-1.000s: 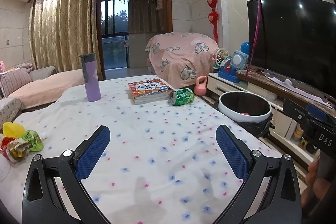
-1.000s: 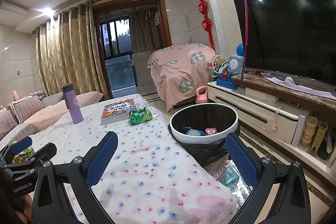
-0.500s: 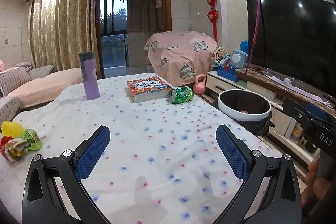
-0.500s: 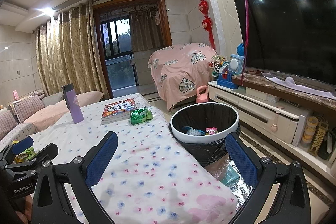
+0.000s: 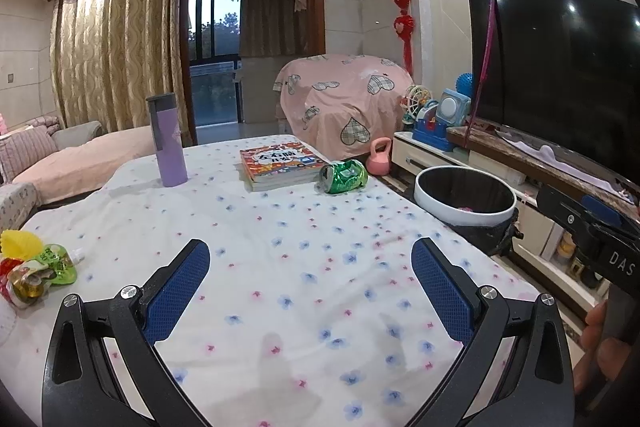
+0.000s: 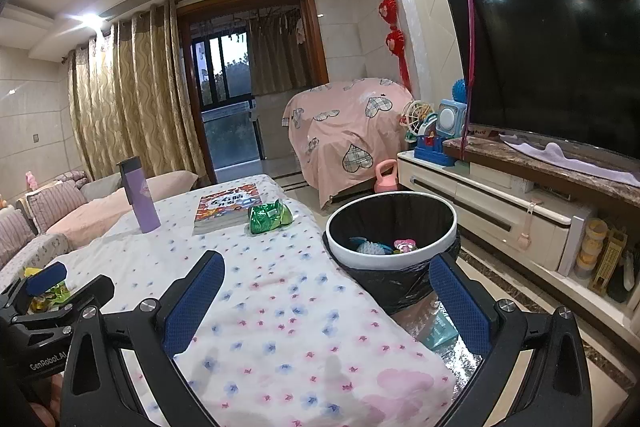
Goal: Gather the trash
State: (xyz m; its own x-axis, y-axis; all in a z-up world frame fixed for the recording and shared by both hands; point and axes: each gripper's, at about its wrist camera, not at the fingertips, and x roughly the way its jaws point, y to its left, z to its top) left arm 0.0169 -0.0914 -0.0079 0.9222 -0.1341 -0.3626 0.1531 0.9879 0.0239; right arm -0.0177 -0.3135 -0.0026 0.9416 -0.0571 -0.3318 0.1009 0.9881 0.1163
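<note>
Almost no change over the last second: in the left wrist view the scene crept a touch lower, nothing on the worktop moved. So no pickup has started; I judge this a pause between items.

Landmark: round white-rimmed bin with black liner [image 6: 390, 227], standing just off the worktop's right edge. It already holds some trash, a blue piece and a pink piece.

Left to collect:
- crushed green foil drink can [image 5: 343, 177], on the floral white cloth-covered worktop [image 5: 280, 267], left of the bin and beyond it, touching the colourful paperback book [image 5: 280, 163].
- pile of green, yellow and red snack wrappers [image 5: 32, 267], far left of the bin, at the worktop's opposite edge.

My left gripper [image 5: 310, 287] is spread wide, empty, hovering low over the worktop, level, pointing forward. My right gripper [image 6: 328, 301] is also spread, empty, held over the worktop edge nearest the bin, its right finger in front of the liner.

Likely next: can for the right, wrappers for the left.
</note>
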